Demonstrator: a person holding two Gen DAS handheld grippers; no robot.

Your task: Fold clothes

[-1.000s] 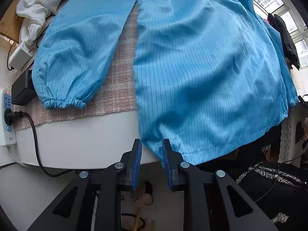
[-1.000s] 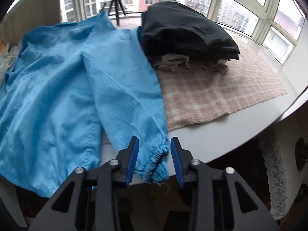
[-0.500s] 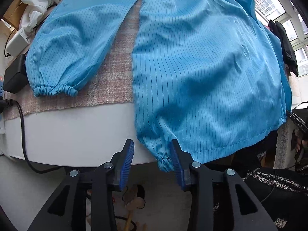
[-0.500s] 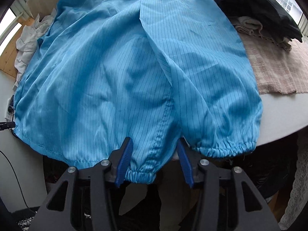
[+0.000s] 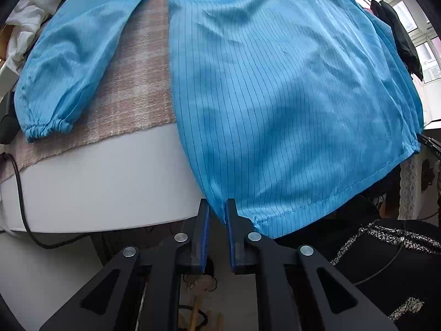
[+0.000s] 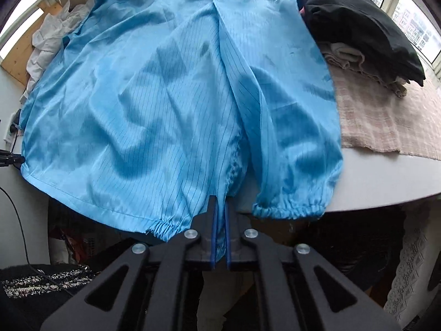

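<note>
A blue jacket (image 5: pixel 281 88) with thin dark stripes lay spread flat across the white tabletop (image 5: pixel 110 182), its lower hem hanging over the near edge. The left gripper (image 5: pixel 217 215) had just been closing, and its blue-lined jaws were clamped on one bottom corner of the jacket, the fabric pinched between them at the table's edge. The right gripper (image 6: pixel 220 220) had also just been closing and was clenched on the other bottom corner, next to a gathered elastic bit of hem; blue cloth showed between its narrow jaws. One sleeve (image 5: pixel 66 63) lay stretched out beside the body on a pinkish checked cloth (image 5: pixel 137 82), its elastic cuff near the cloth's edge. In the right wrist view the other sleeve (image 6: pixel 297 127) lay beside the body, its cuff just over the table's rim. A stack of folded clothes (image 6: pixel 358 30), dark on top, sat on the checked cloth beyond that sleeve. A crumpled white garment (image 6: pixel 52 44) lay at the far left side.
</note>
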